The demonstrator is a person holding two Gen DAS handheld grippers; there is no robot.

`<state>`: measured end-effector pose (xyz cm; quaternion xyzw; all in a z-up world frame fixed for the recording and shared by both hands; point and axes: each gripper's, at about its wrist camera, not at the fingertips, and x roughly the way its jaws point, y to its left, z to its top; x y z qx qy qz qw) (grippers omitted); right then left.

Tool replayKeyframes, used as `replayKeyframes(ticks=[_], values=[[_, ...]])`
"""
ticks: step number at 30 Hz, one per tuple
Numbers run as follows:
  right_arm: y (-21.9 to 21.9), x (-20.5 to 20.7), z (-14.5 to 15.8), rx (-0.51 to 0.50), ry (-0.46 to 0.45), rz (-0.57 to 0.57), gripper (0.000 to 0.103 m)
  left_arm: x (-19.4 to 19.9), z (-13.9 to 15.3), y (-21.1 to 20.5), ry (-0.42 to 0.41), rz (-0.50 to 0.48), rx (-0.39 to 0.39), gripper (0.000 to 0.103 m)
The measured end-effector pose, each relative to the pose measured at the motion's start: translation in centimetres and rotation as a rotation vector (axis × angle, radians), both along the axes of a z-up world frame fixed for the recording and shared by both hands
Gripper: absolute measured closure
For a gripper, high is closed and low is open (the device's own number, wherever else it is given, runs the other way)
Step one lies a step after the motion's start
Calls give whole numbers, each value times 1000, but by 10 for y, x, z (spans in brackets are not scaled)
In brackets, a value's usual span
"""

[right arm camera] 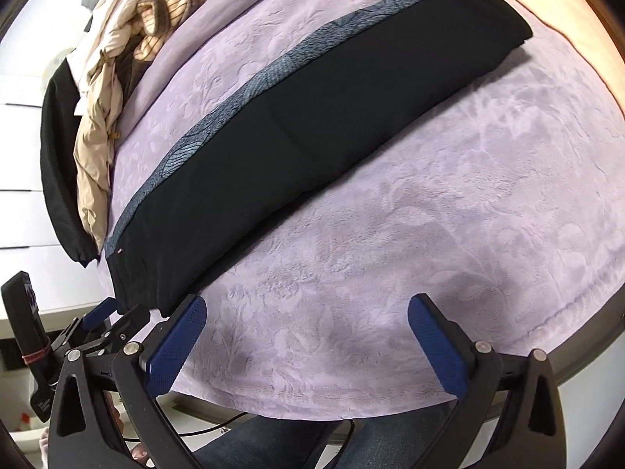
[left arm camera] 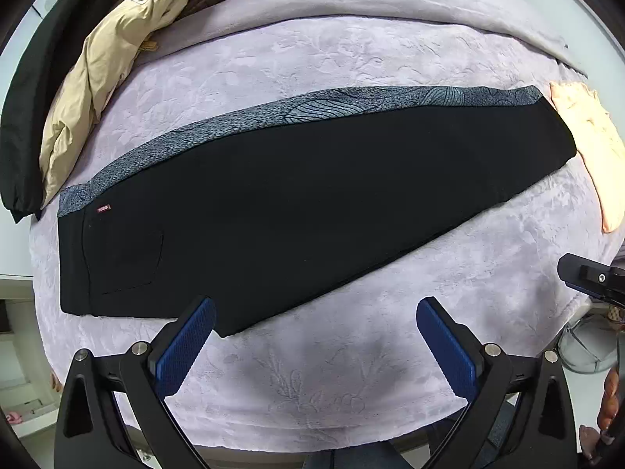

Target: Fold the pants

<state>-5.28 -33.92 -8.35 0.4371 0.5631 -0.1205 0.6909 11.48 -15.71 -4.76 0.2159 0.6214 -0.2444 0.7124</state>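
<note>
The left gripper (left arm camera: 315, 314) has its jaws spread wide and holds nothing; its blue pads (left arm camera: 186, 346) hover over the near edge of the bed, one pad just above the black pants' (left arm camera: 312, 203) crotch corner. The right gripper (right arm camera: 306, 310) is likewise agape and empty, above bare lilac blanket (right arm camera: 429, 215) near the bed's front edge.

One pair of pants lies flat, folded lengthwise leg on leg, waistband toward the bed's left edge, hems toward the right. A patterned grey-blue stripe (left arm camera: 320, 111) runs along the far side. A small red label (left arm camera: 104, 208) sits near the waistband; its writing is too small to read.

Open blanket lies along the whole near side. At the far-left corner: one beige jacket (left arm camera: 90, 90), one black garment (left arm camera: 23, 125), one striped garment (right arm camera: 172, 4). A peach cloth (left arm camera: 590, 144) lies at the right edge, just beside the hems.
</note>
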Motion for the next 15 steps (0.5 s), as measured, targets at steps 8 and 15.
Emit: replayKeyframes(ticks=[8, 15], values=[[-35, -28, -17, 10, -16, -94, 0, -14, -22, -29, 40, -18, 85, 0], [-141, -33, -22, -25, -91, -258, 0, -20, -25, -67, 35, -1, 119, 0]])
